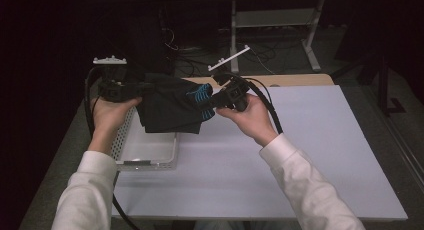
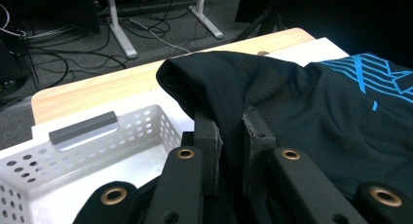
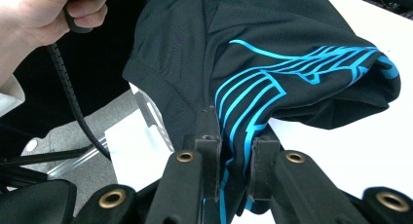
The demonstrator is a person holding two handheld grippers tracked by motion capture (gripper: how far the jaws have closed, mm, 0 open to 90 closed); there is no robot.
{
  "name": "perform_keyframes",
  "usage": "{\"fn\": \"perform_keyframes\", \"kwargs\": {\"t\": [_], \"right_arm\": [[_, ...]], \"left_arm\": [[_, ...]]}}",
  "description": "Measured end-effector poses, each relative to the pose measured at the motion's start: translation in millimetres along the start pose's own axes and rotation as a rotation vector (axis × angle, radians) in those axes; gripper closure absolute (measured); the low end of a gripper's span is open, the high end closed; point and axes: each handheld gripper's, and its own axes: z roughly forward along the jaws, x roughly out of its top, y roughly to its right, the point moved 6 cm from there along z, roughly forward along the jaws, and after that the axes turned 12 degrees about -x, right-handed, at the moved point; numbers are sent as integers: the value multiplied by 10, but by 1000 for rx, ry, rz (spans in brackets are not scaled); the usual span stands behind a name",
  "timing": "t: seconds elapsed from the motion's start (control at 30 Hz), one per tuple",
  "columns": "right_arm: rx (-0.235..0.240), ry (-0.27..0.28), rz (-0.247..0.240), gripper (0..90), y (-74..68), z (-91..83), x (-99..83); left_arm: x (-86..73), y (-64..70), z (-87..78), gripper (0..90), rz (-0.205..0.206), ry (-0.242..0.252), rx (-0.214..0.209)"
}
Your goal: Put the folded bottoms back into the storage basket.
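A folded black shirt [image 1: 167, 107] with a blue line print [image 1: 201, 97] hangs in the air between my two grippers, above the far end of a white perforated basket [image 1: 150, 150]. My left gripper [image 1: 134, 90] is shut on the shirt's left edge, and the left gripper view has its jaws pinching black cloth [image 2: 272, 102] at my left gripper [image 2: 231, 136]. My right gripper [image 1: 212, 102] is shut on the printed end. The right gripper view has that same printed end [image 3: 258, 87] clamped in my right gripper [image 3: 234, 141].
The basket [image 2: 92, 151] sits at the left of a white table top [image 1: 300, 160] on a grey surface. A wooden strip [image 1: 295, 80] runs along the far edge. Desk legs and cables [image 1: 260, 50] lie on the dark floor beyond.
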Motion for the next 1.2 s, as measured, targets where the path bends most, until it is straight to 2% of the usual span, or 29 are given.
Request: {"fn": "perform_keyframes", "kwargs": {"t": [0.47, 1.2], "right_arm": [[5, 3, -10, 778, -104, 176, 100], [16, -15, -5, 778, -208, 582, 148]], "left_arm": [[-66, -150, -141, 790, -21, 13, 30], [-231, -422, -250, 790, -60, -10, 95]]}}
